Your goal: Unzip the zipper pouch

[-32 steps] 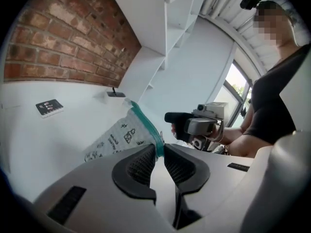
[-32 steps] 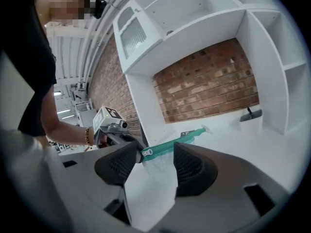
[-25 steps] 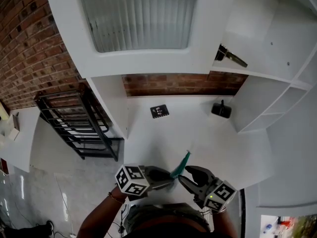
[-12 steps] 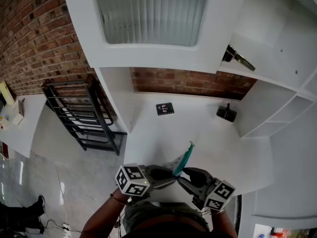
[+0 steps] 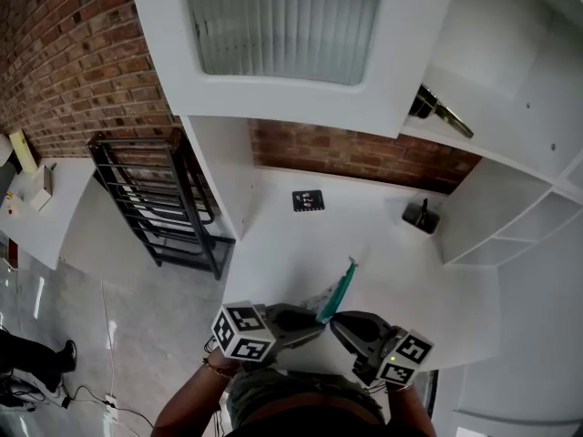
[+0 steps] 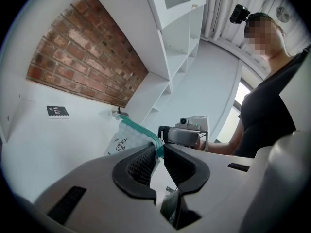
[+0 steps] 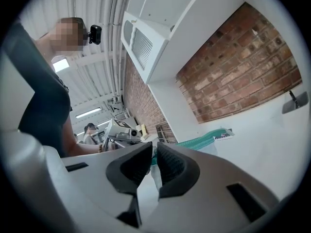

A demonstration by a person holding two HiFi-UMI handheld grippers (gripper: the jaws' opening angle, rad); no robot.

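We record the right hand-held gripper (image 7: 154, 147), its jaws just closed, pinching the zipper pouch (image 7: 201, 141) at its teal edge; white table (image 7: 272, 140) beyond.

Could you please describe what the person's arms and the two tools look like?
Both the left tool and right tool have pale grey bodies, black ribbed pads, and a white cube of black square markers. A bracelet circles the left wrist. The right tool's jaws have just been closing around the pouch.
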